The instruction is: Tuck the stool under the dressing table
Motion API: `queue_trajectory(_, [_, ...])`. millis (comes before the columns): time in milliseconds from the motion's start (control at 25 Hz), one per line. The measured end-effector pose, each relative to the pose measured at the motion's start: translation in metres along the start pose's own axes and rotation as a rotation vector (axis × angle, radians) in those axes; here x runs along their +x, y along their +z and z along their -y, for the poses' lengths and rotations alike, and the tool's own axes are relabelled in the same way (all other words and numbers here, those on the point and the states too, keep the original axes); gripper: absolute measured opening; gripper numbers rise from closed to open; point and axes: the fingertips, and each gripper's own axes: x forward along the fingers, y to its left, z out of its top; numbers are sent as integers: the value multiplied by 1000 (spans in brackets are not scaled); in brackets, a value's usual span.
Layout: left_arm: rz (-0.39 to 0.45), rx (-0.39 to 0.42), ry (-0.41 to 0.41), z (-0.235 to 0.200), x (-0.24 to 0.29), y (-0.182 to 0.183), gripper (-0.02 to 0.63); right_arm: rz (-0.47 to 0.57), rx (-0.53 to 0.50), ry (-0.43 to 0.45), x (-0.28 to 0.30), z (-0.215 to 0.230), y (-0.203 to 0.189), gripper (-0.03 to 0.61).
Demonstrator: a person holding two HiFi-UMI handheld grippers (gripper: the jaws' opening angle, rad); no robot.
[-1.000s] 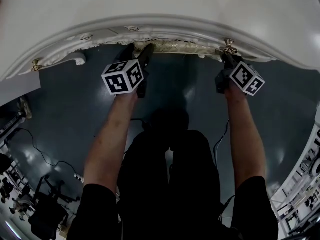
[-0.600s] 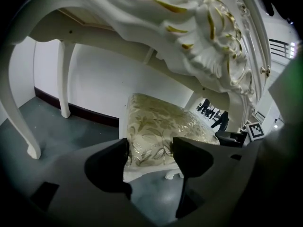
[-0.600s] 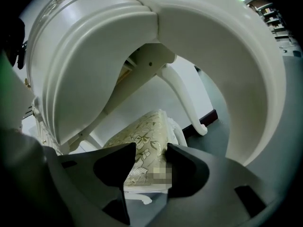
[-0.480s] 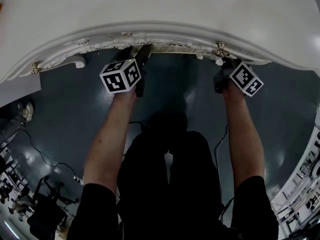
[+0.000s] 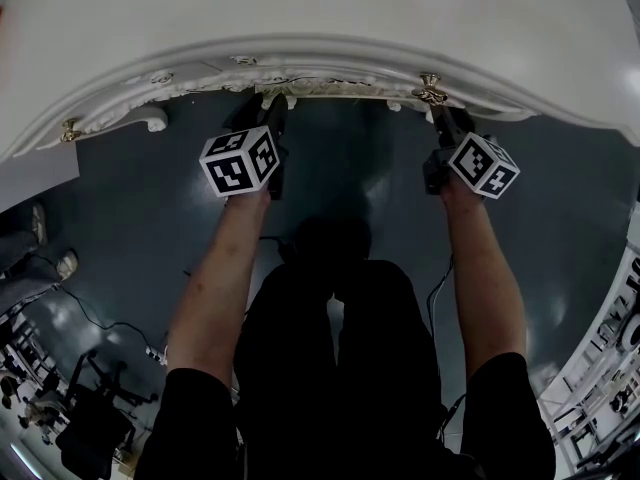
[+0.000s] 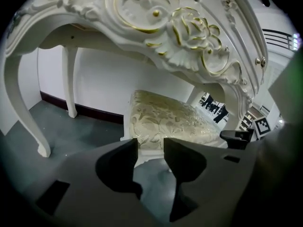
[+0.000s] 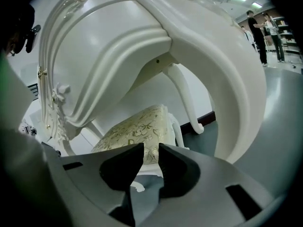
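Note:
The stool [image 6: 165, 119] has a cream-and-gold floral cushion and white legs, and stands under the white carved dressing table [image 6: 156, 18]. My left gripper [image 6: 150, 148] faces the stool's near rail. Its jaws are closing with a narrow gap, nothing is between them, and the stool lies just beyond the tips. My right gripper [image 7: 150, 157] faces the cushion's corner [image 7: 132, 131], also closing on nothing. In the head view the tabletop [image 5: 320, 18] hides the stool, and the left gripper [image 5: 272, 103] and right gripper [image 5: 440, 118] reach under its front edge.
Curved table legs [image 6: 26, 112] [image 7: 187, 98] stand to either side of the stool on dark grey floor. A white wall closes off the back. Cables [image 5: 90, 308] and equipment [image 5: 80, 418] lie at the left behind me, shelving [image 5: 610, 368] at the right. People [image 7: 258, 27] stand far off.
In the head view the strip of gold cushion below the table's front edge has slipped almost out of sight. Both grippers stay just under that edge.

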Motion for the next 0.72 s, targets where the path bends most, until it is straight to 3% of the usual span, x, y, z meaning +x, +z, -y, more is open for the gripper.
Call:
queue_trajectory(480, [21,7,33,-5,8,14,173,-6,-15,22,8,-7,0,97])
queue_trajectory(720, [-13,-27,17,-7,-11,-4,173,-11,5,-20,-7,-7,-1,97])
